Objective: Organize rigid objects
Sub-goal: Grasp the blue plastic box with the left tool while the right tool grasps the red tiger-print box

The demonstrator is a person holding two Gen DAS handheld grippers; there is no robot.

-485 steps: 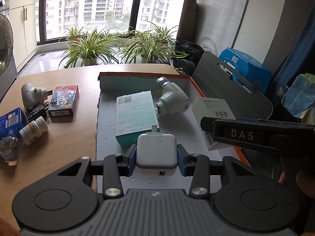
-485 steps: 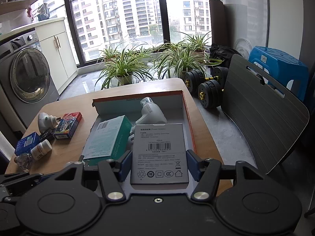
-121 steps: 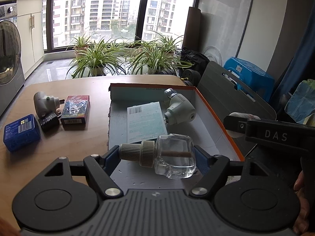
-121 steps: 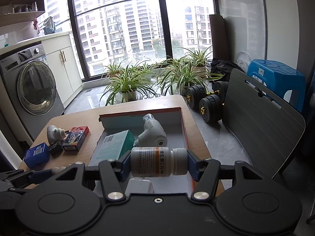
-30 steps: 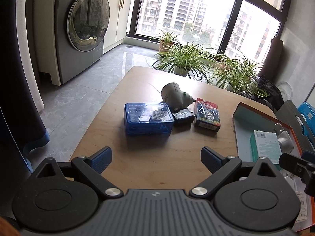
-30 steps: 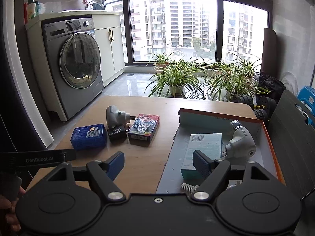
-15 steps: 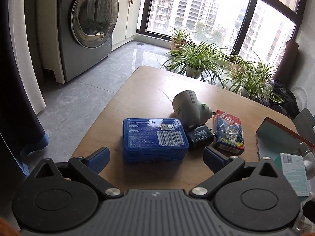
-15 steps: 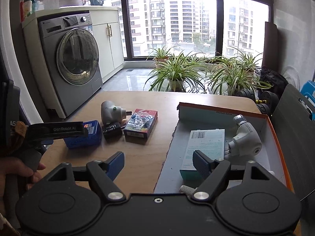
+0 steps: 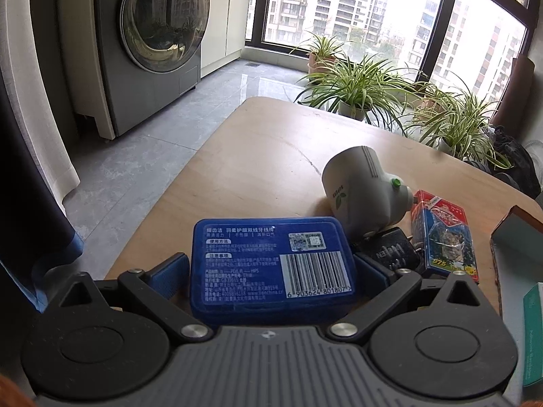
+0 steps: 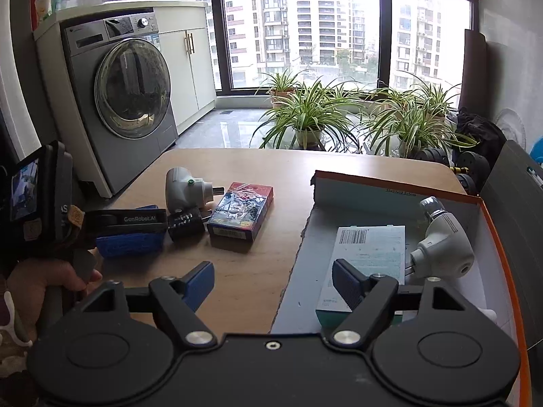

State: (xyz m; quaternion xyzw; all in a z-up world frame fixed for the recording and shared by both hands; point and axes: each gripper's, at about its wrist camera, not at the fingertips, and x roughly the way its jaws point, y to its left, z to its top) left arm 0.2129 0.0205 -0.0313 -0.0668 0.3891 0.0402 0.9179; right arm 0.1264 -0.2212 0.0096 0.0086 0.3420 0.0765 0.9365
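Observation:
My left gripper (image 9: 271,273) has its blue pads on both sides of a blue plastic box (image 9: 271,264) with a barcode label, which rests on the wooden table (image 9: 258,166). The box also shows in the right wrist view (image 10: 130,242), between the left gripper's fingers. My right gripper (image 10: 273,283) is open and empty, hovering over the table edge of the orange-rimmed cardboard box (image 10: 390,196). That box holds a teal carton (image 10: 368,254) and a grey-white plug-in device (image 10: 441,244).
Beside the blue box lie a second grey-white plug-in device (image 9: 363,191), a black combination lock (image 9: 390,254) and a red-blue card pack (image 9: 441,234). A washing machine (image 10: 122,105) and potted plants (image 10: 305,115) stand beyond the table.
My left gripper moved forward and closed around the blue box. The right gripper stayed open and shifted slightly forward.

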